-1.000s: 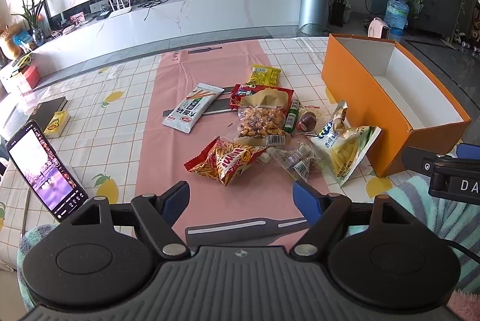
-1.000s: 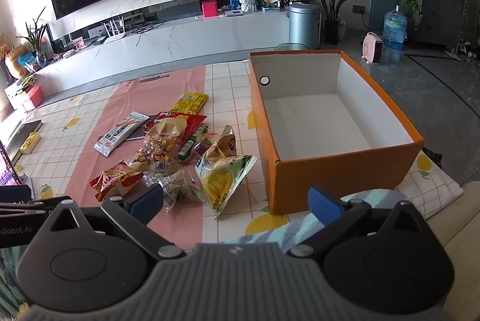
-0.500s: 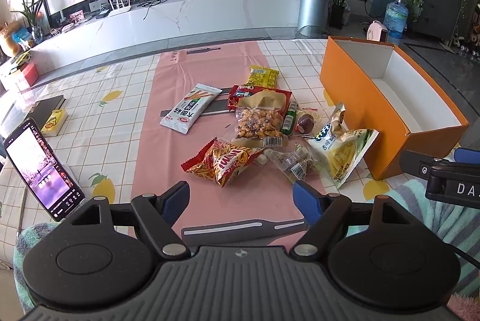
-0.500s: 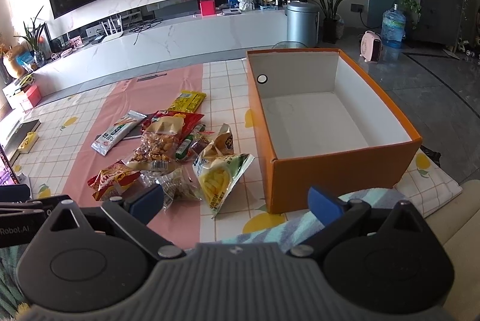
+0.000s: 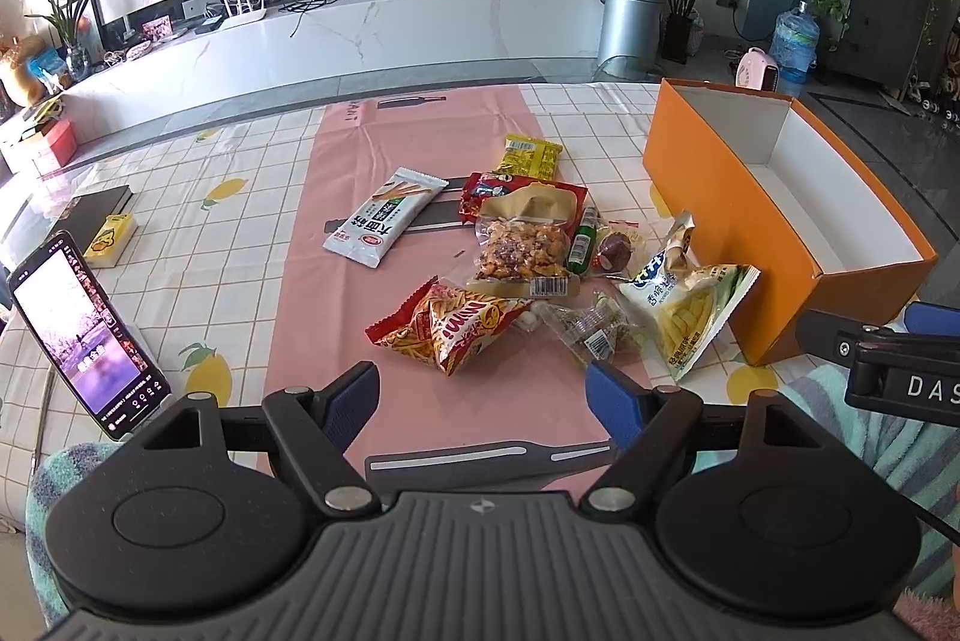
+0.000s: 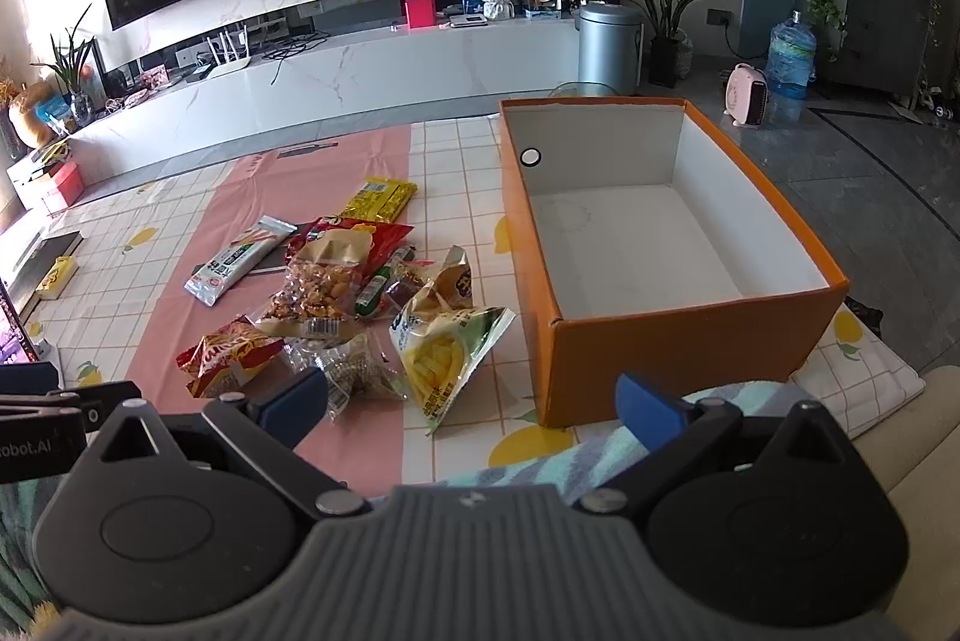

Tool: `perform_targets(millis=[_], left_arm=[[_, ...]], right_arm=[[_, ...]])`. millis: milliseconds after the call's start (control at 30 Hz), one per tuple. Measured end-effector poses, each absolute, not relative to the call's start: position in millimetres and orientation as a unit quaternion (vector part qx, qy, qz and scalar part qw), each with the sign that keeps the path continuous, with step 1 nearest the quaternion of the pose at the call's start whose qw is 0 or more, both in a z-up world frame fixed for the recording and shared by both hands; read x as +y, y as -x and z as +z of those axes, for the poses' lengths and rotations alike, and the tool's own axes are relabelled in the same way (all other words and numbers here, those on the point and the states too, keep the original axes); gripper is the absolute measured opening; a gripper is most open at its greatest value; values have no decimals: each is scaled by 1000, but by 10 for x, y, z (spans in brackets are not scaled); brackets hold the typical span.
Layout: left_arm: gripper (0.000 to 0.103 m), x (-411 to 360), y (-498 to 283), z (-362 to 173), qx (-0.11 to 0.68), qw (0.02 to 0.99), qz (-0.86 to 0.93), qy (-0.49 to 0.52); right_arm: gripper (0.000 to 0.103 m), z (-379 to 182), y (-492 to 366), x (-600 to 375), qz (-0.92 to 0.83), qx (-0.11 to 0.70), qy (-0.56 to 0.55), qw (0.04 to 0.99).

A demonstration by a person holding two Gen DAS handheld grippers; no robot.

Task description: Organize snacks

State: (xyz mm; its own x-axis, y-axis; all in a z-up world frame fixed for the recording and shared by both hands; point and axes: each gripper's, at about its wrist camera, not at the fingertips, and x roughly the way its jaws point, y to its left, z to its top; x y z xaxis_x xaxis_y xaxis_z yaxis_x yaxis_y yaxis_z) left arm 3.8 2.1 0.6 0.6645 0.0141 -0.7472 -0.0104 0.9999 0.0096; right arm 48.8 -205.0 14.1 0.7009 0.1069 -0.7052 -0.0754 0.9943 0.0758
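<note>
Snacks [image 5: 528,257] lie heaped on the pink mat [image 5: 336,281], just left of the empty orange box [image 6: 660,341]. Left gripper [image 5: 483,395] and right gripper [image 6: 474,401]: fingers wide, holding nothing.

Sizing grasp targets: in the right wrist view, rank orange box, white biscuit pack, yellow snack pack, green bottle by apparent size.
1. orange box
2. white biscuit pack
3. yellow snack pack, though farther away, so unsure against the biscuit pack
4. green bottle, partly hidden

Box [image 6: 690,341]: orange outside, white inside. Table [image 5: 198,245]: white grid cloth with yellow lemons, pink runner [image 5: 372,149]. Crisp bag [image 5: 447,326]: red-yellow. Tongs [image 5: 483,398]: blue tips.
</note>
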Motion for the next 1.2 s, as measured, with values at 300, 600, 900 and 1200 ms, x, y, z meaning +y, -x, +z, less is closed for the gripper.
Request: perform_targets(millis=[300, 600, 900, 1200], left_arm=[[92, 22, -43, 11, 409, 913, 7, -2], [92, 55, -35, 38, 410, 912, 10, 1], [92, 58, -38, 40, 409, 912, 11, -1], [82, 82, -129, 65, 406, 913, -8, -31]], right_arm=[[99, 137, -499, -2041, 50, 385, -21, 921], [99, 123, -512, -2034, 51, 386, -21, 921], [99, 122, -507, -2015, 53, 381, -19, 923], [87, 86, -564, -2006, 73, 382, -36, 921]])
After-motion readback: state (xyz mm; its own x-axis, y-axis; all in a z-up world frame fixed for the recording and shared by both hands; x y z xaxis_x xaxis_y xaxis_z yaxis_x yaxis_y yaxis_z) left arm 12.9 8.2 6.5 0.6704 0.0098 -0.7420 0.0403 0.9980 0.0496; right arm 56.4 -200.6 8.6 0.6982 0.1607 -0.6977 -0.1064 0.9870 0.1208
